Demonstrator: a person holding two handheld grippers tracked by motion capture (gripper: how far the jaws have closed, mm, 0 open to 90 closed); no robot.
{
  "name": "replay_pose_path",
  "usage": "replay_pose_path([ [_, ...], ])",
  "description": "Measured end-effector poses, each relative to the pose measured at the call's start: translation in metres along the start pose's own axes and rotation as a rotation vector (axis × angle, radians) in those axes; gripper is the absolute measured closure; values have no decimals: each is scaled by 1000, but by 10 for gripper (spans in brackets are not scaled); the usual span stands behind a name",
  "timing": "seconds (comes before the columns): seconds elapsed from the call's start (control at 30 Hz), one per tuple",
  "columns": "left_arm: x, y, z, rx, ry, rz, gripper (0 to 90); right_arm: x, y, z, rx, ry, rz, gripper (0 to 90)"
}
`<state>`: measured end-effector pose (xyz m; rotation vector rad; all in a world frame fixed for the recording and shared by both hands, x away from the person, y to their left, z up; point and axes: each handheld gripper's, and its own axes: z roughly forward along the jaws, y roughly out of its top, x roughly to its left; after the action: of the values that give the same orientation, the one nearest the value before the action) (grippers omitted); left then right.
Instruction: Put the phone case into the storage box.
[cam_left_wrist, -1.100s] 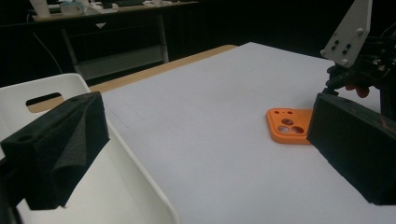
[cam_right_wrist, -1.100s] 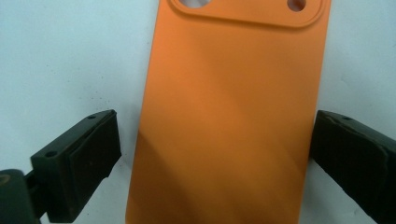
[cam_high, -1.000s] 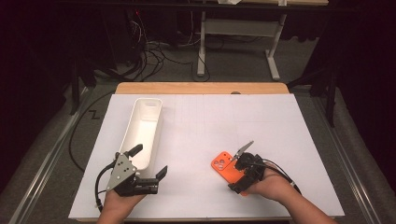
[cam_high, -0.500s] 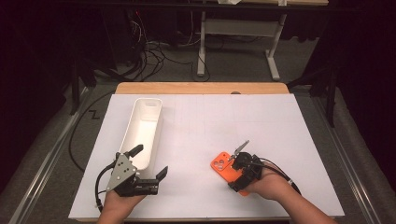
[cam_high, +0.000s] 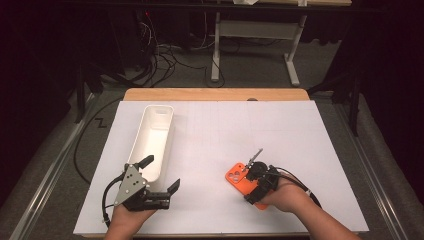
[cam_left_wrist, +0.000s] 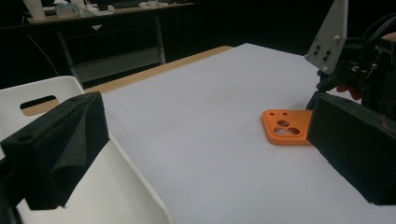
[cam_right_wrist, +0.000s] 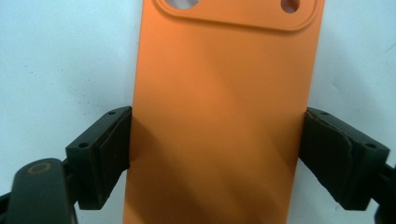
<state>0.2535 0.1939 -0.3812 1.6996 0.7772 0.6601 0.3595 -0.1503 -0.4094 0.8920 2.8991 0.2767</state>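
On white table (cam_high: 300, 130), right tongs (cam_right_wrist: 215, 154) — gripping orange case (cam_right_wrist: 219, 116)

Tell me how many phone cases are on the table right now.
1. The orange phone case lies flat on the white table, near its front right, between the jaws of the right gripper. None shows in the white bin.

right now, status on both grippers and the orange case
Right gripper jaws against both long edges of the orange phone case, case flat on the table. Left gripper open, beside the white bin. Nothing between case and bin.
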Motion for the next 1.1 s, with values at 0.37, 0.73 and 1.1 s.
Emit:
replay_pose_path([
  [0.37, 0, 0, 0, -3, -1, 2, 1, -2, -3, -1, -23, 10, 3, 164],
  [0.73, 1, 0, -1, -6, -3, 0, 1, -4, -4, -4, -80, 40, 2, 165],
  [1.1, 1, 0, -1, -13, -14, -12, 1, -12, -13, -20, -262, 86, 24, 165],
])
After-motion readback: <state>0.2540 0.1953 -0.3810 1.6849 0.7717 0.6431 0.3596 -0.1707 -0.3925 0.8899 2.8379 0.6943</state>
